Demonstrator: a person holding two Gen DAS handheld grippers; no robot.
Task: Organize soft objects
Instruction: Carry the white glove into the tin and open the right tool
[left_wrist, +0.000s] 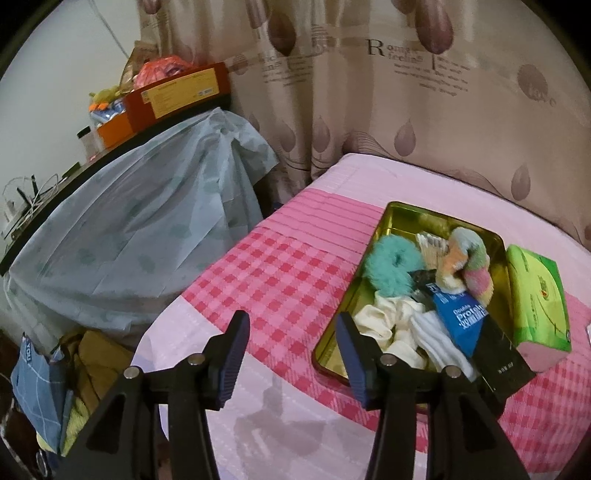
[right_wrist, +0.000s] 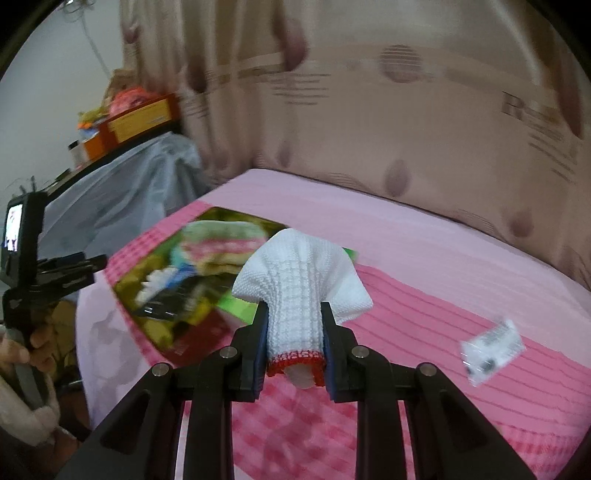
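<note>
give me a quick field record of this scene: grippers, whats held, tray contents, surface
left gripper: open, holding nothing, near the tray's edge
right gripper: shut on white sock with a red cuff
gold tray: teal scrunchie, pastel scrunchie, white socks, blue packet
beside tray: green tissue pack
surface: pink checked bedspread

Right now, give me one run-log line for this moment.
left gripper: open, empty | right gripper: shut on white knitted red-trimmed sock | gold metal tray: holds soft items
</note>
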